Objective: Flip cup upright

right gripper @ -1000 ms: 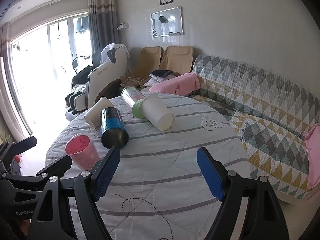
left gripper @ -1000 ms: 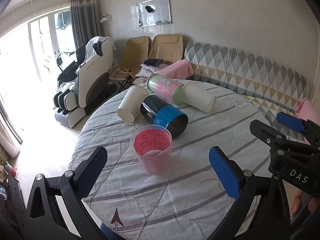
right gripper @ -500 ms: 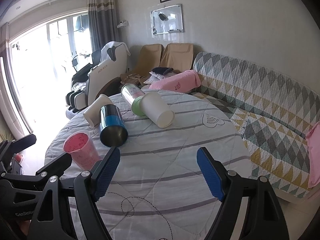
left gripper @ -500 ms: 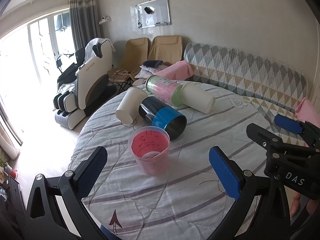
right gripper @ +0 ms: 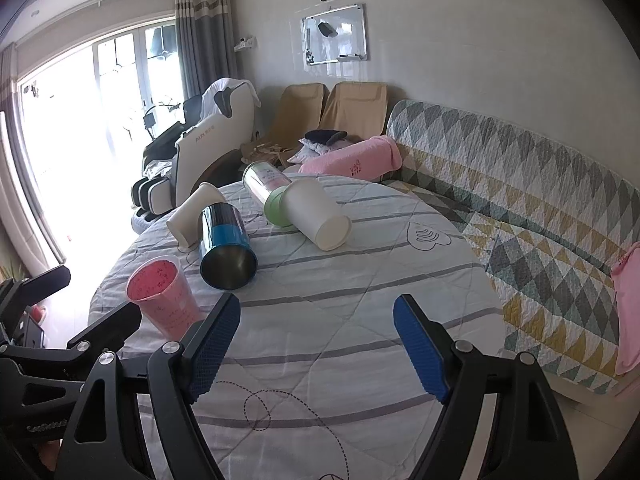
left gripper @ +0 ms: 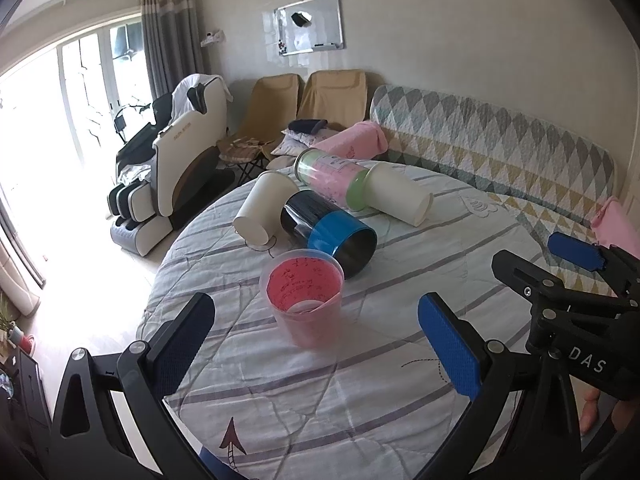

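A pink translucent cup [left gripper: 305, 299] stands upright on the round table, also in the right wrist view [right gripper: 162, 296]. Behind it several cups lie on their sides: a blue-and-black metal cup [left gripper: 330, 233] [right gripper: 225, 245], a white cup [left gripper: 265, 209] [right gripper: 191, 215] at the left, a clear pink-and-green tumbler [left gripper: 330, 176] [right gripper: 269, 190] and a larger white cup [left gripper: 399, 197] [right gripper: 317, 213]. My left gripper [left gripper: 316, 340] is open and empty just in front of the pink cup. My right gripper [right gripper: 318, 354] is open and empty over the table's near middle.
The table wears a grey-striped white cloth [right gripper: 360, 280]. A patterned sofa [right gripper: 540, 200] runs along the right, with a pink rolled blanket [right gripper: 352, 158]. A massage chair [left gripper: 180, 168] and two tan chairs stand beyond the table's far edge.
Both grippers have drawn slightly back and up, so the cups sit a little lower and farther in view. The cups have not moved.
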The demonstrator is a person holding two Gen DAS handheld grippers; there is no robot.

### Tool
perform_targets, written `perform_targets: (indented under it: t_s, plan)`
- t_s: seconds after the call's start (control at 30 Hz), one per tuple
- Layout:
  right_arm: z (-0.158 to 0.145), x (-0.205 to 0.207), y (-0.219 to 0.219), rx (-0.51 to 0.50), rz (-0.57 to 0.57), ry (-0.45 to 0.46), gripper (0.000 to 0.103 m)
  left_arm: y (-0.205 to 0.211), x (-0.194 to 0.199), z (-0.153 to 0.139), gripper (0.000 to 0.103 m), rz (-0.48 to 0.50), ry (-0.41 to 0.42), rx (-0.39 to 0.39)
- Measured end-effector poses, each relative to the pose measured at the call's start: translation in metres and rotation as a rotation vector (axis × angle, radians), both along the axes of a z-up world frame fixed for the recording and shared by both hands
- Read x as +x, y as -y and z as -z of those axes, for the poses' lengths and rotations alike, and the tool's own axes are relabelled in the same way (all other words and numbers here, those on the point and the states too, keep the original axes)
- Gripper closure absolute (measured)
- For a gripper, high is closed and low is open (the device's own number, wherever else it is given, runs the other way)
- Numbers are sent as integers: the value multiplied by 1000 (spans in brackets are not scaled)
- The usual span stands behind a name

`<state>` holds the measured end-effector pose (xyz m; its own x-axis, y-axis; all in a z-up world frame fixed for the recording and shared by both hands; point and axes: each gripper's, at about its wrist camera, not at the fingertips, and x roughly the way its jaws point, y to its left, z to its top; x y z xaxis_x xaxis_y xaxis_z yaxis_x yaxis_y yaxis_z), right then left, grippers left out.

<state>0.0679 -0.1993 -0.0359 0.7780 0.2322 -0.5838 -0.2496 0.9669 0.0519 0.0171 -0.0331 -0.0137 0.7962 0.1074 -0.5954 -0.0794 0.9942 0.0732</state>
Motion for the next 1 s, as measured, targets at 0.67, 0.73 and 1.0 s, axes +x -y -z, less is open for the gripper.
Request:
perform_targets:
  t_s: [0.67, 0.73, 1.0]
  plan:
    - [5, 7, -1, -2, -14, -26, 23, -16, -3, 11, 0, -16, -15, -26]
    - [5, 8, -2, -2, -14, -28, 23, -14, -2, 10, 0, -11, -13, -24]
    - [11, 13, -7, -15, -21, -53, 23, -11, -4, 7, 0, -4, 4, -9]
